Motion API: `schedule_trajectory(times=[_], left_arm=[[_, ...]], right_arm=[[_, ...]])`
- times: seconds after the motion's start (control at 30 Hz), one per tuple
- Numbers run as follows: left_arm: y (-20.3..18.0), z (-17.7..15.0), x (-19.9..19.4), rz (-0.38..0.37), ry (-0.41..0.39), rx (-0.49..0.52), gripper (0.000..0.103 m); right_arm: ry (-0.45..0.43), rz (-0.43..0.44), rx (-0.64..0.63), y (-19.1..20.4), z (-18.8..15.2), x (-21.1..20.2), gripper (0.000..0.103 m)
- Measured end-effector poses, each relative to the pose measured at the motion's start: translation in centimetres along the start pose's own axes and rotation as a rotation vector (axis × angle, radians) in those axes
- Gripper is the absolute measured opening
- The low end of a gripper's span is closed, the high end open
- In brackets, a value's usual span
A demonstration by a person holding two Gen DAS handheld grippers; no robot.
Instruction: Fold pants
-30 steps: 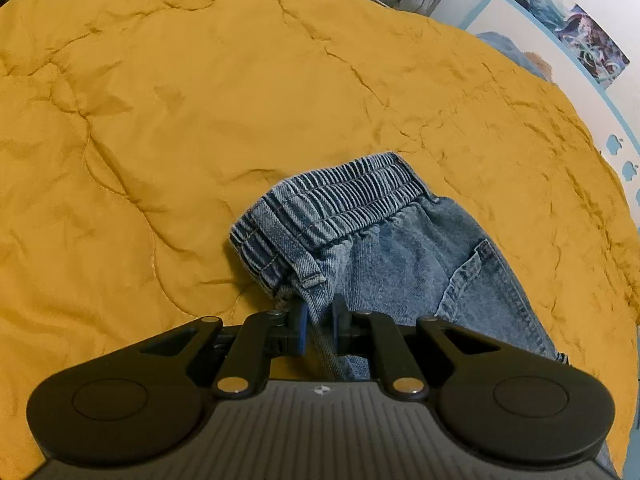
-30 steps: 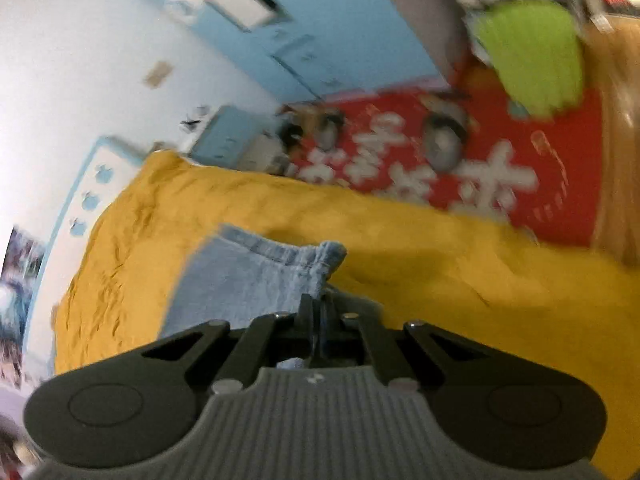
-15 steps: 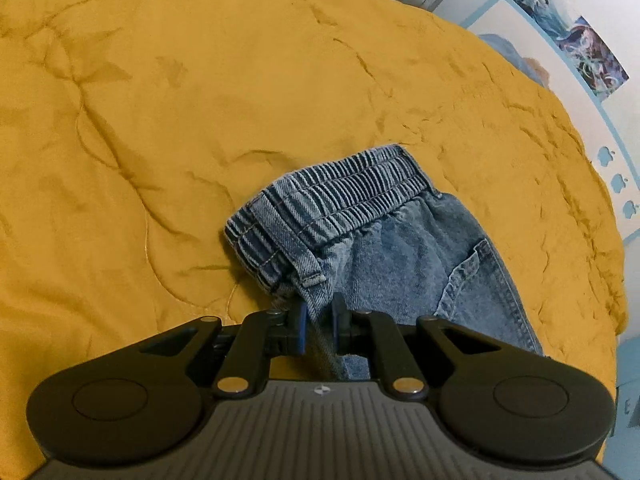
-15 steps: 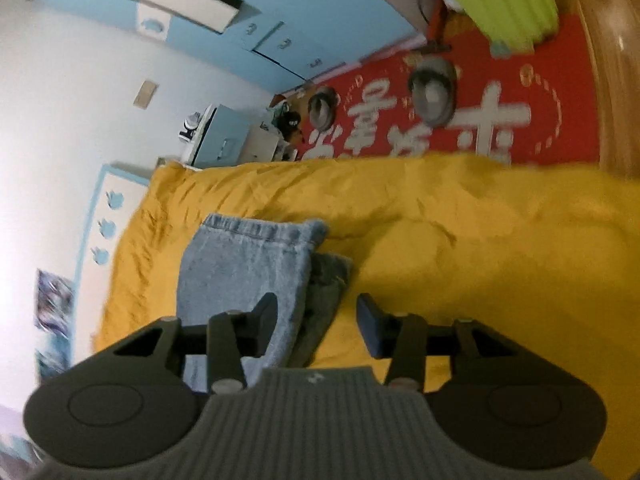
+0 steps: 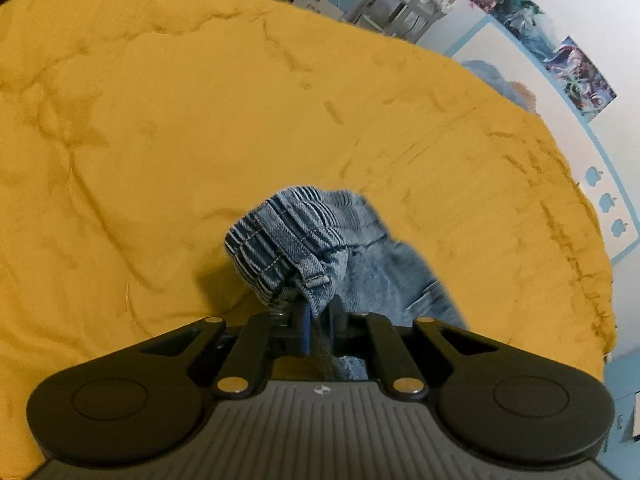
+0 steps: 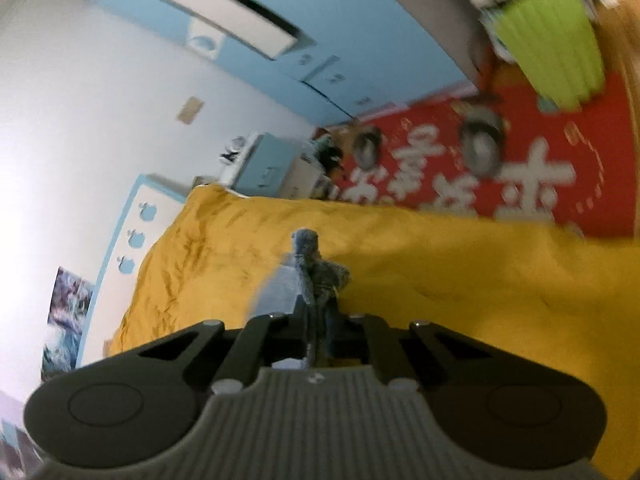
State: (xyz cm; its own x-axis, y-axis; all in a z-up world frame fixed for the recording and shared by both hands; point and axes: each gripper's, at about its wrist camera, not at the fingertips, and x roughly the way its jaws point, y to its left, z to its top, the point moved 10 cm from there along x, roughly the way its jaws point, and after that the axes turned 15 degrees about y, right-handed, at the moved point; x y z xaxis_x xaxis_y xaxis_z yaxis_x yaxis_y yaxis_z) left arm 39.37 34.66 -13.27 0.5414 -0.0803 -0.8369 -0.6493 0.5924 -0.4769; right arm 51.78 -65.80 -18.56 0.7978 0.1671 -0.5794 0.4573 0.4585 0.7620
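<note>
Blue denim pants [image 5: 304, 236] hang bunched over the yellow bedspread [image 5: 160, 140]. My left gripper [image 5: 318, 312] pinches the fabric just under the ribbed elastic waistband, its jaws closing tighter on the denim. In the right wrist view the leg end of the pants [image 6: 306, 256] sticks up crumpled from my right gripper [image 6: 316, 312], whose jaws are closing hard on it. Both ends are raised off the bedspread [image 6: 460, 280]. The middle of the pants is hidden behind the gripper bodies.
A white and blue headboard [image 5: 600, 184] with apple cut-outs and a wall with posters [image 5: 576, 68] border the bed's far side. Beyond the bed's other edge lie a red rug [image 6: 520, 160], a green bin [image 6: 552, 44], and a blue bedside cabinet [image 6: 268, 160].
The left gripper has lifted the waistband, which now hangs bunched instead of lying flat. The right gripper opened over the folded leg end, then shut on it and raised it.
</note>
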Motion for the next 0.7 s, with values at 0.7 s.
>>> schedule_trajectory(times=[0.7], left_arm=[[9.3, -3.4, -0.8, 0.273, 0.157, 0.134, 0.009]], right_arm=[[0.175, -0.184, 0.039, -12.2, -9.4, -13.5, 0.001]])
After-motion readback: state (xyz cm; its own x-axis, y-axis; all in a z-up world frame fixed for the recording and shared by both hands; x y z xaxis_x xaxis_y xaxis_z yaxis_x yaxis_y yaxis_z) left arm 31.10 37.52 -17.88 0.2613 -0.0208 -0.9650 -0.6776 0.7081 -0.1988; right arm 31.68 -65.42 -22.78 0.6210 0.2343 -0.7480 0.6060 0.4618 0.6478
